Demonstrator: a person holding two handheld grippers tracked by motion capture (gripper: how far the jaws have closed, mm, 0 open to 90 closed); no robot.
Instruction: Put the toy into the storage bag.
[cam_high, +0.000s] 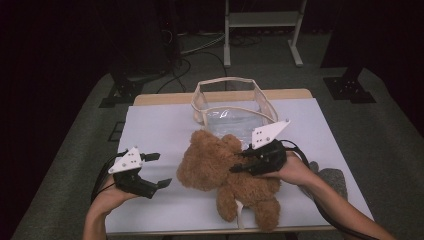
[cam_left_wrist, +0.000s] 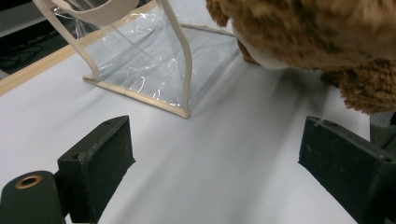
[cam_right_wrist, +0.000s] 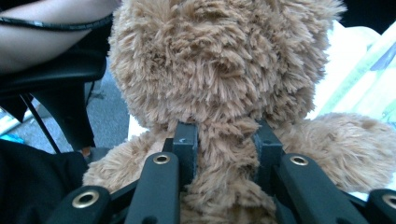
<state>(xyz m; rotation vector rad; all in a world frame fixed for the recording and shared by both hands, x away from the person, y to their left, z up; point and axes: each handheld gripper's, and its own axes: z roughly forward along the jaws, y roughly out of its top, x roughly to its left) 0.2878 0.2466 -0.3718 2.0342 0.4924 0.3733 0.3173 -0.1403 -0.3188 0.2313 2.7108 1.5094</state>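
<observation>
A brown plush teddy bear (cam_high: 210, 165) lies across the middle of the white-covered table, head to the left and legs toward the near edge. My right gripper (cam_high: 239, 161) is shut on the bear at its neck; in the right gripper view the jaws (cam_right_wrist: 226, 140) pinch the fur just below the head (cam_right_wrist: 219, 60). My left gripper (cam_high: 161, 170) stands open left of the bear's head, with nothing between its pads (cam_left_wrist: 107, 154). Behind the bear stands a clear plastic bag (cam_high: 235, 117) with beige trim and handle, mouth up. The left gripper view shows the bag (cam_left_wrist: 154, 60) and the bear's head (cam_left_wrist: 317, 28) beyond the jaws.
The white table cover (cam_high: 310, 130) has a wooden strip along its far edge. A white metal frame (cam_high: 262, 20) and cables (cam_high: 200, 47) stand on the grey floor beyond. The left arm's forearm (cam_right_wrist: 46, 32) shows past the bear in the right gripper view.
</observation>
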